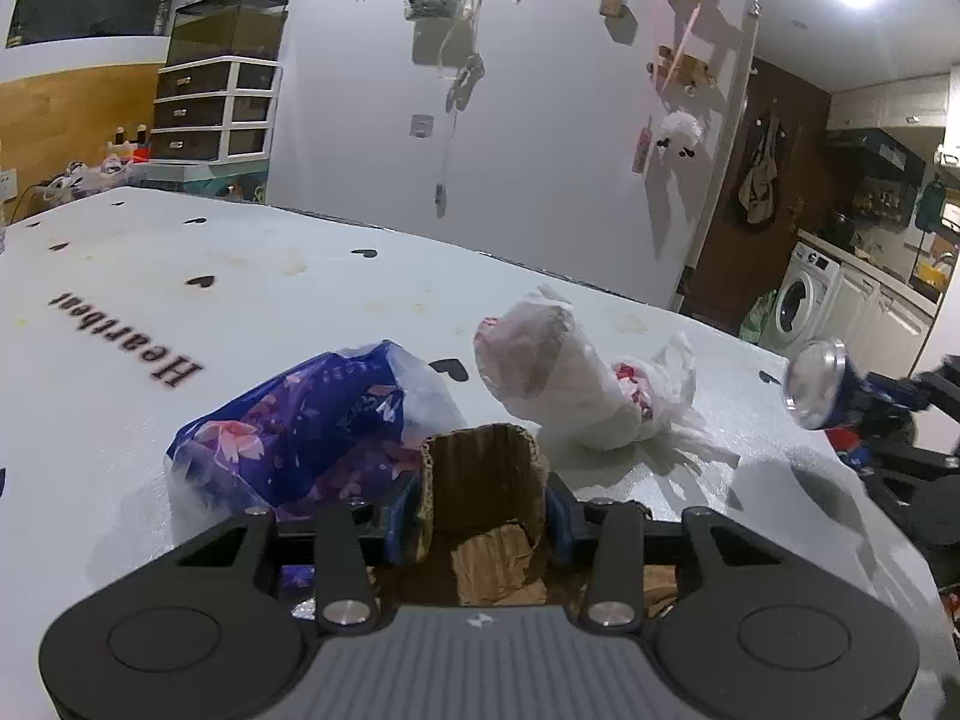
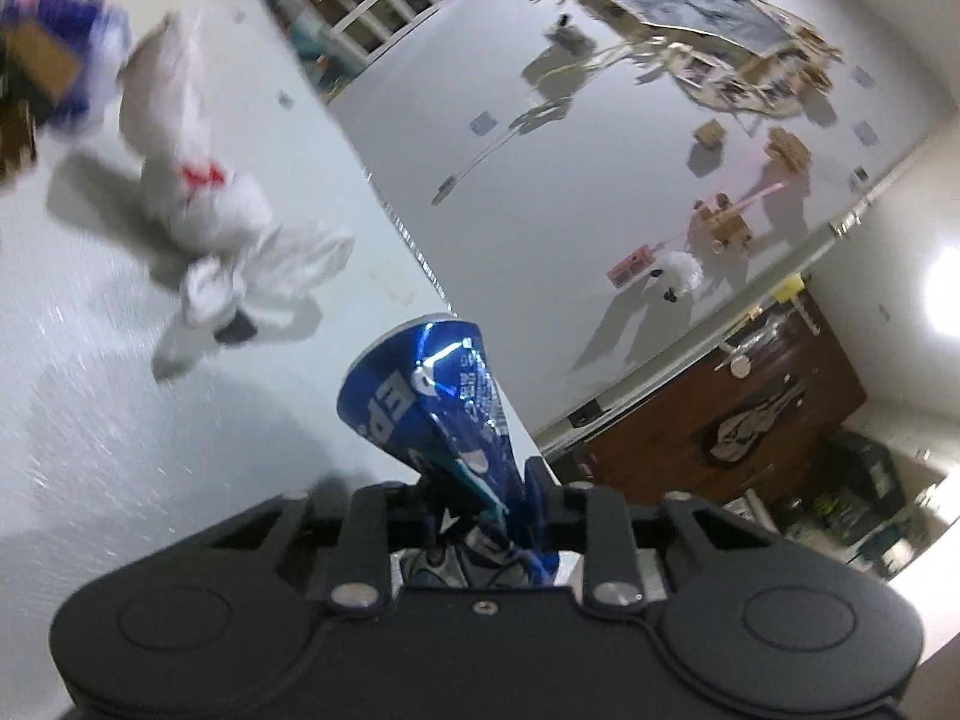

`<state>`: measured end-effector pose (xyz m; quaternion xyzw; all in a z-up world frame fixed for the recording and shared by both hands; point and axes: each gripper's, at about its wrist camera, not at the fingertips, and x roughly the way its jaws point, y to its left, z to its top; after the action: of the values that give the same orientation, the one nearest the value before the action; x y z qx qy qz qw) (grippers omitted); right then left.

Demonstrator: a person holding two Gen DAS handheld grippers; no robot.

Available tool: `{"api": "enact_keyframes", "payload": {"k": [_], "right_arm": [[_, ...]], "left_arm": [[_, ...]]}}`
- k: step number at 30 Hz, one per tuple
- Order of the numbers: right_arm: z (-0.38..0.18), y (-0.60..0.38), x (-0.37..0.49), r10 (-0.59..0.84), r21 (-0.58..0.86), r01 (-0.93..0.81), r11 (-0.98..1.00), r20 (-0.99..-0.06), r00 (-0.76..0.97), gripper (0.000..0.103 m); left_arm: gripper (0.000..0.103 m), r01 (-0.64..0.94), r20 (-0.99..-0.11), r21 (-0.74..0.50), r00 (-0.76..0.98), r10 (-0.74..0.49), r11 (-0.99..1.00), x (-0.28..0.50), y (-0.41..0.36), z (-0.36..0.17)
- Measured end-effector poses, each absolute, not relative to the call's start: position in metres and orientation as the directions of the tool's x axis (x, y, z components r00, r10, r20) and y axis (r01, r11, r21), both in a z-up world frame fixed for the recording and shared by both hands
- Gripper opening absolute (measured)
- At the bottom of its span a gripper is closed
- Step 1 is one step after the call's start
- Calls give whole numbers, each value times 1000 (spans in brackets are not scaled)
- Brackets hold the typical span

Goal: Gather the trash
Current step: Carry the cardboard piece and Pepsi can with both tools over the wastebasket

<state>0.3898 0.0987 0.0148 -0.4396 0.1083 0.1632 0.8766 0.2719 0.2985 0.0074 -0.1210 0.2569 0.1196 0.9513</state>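
Left gripper [image 1: 486, 516] is clamped on a torn brown corrugated cardboard piece [image 1: 483, 480]; right gripper [image 2: 480, 498] is squeezed tight on a crushed blue drinks can [image 2: 426, 402]. Beyond lie a blue floral plastic bag [image 1: 288, 438] and a white knotted plastic bag [image 1: 570, 384] on the white table [image 1: 180, 300]; pickup appears done, disposal next.

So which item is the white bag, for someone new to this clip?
On the white table printed with hearts, look past the cardboard. The white bag lies right of the blue floral bag: a knotted, translucent bundle with red print, the only all-white piece.
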Motion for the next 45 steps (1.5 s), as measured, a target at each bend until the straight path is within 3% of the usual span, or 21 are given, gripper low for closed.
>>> {"api": "enact_keyframes", "payload": {"k": [13,25,45], "right_arm": [[42,61,332,403,-382,-528,759,-361,841,26],[49,9,306,432,-142,-514,846,-382,817,26],[77,-91,235,383,-20,-411,911,-322,866,26]], "left_arm": [[41,-254,-468,-183,872,143,950,257,281,15],[41,-202,-414,-116,900,138,972,233,229,37],[41,-50,-360,-18,932,41,999,179,100,77]]}}
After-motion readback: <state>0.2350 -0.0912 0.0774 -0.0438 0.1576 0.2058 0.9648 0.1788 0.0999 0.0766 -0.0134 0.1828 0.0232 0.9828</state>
